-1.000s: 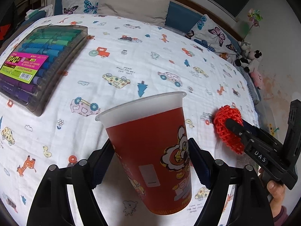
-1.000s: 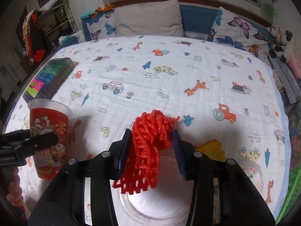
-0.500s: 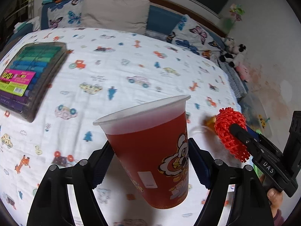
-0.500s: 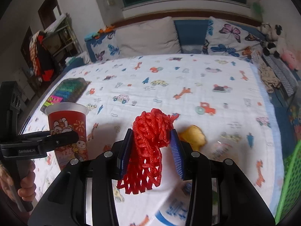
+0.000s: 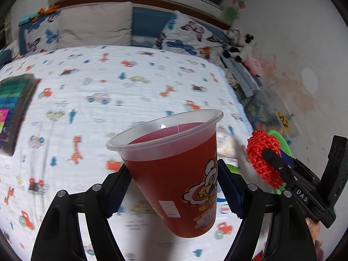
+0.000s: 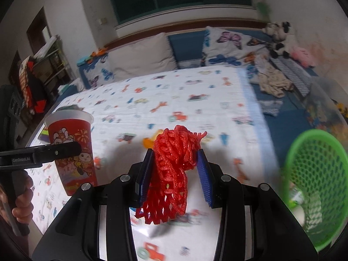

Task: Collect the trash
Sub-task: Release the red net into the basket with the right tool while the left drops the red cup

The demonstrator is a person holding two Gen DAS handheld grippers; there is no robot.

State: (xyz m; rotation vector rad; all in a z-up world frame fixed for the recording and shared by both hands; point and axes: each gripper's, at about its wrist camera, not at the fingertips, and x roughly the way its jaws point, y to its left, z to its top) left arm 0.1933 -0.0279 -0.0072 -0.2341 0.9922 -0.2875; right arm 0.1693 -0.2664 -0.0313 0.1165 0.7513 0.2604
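Between the left claw (image 5: 174, 192) pads sits a red cup (image 5: 174, 174), clamped above the bed (image 5: 130, 91). The right claw (image 6: 176, 174) is clamped on red foam netting (image 6: 174, 169); a green basket (image 6: 315, 174) stands to its right.

I see a bed (image 5: 130, 91) under a white cartoon-print sheet (image 6: 195, 100). Marker case (image 5: 13, 108) lies flat at its left edge. Pillows (image 5: 95, 26) line the headboard. A blurred yellow item (image 6: 150, 140) lies mid-sheet.
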